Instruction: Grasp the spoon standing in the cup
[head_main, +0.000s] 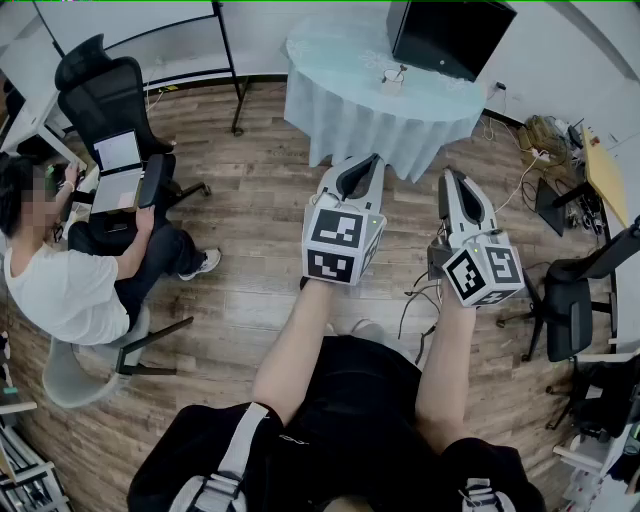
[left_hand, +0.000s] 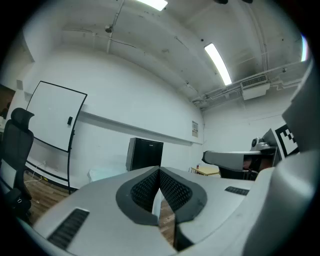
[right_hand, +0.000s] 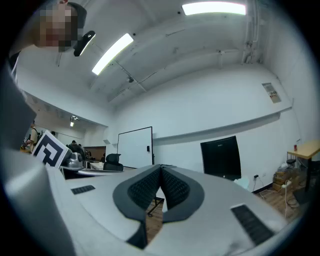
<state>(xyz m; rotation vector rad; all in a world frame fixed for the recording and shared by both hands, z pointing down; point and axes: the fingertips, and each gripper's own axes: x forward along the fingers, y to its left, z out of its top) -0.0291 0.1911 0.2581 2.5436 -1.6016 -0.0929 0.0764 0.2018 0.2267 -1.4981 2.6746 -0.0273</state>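
Wearer's bare forearms (head_main: 300, 350), nearest, carry the white left gripper (head_main: 370, 162) and right gripper (head_main: 446, 176), each with ribbed black jaws pressed together and empty, short of a round table draped in pale blue-green cloth (head_main: 330, 110). On that table: small white cup (head_main: 392, 84) with thin spoon (head_main: 399, 71) upright in it, beside a black box (head_main: 450, 35); only wood floor (head_main: 250, 200) lies between, and a seated person in a white shirt (head_main: 60, 285) is well left of the table. Cup and spoon show in the head view only; the gripper views add a whiteboard (left_hand: 55, 117) and ceiling strip lights (right_hand: 112, 52).

Small pale cup (head_main: 391, 86) upright on round clothed table (head_main: 330, 115); thin spoon (head_main: 400, 72) standing inside, tilted right.
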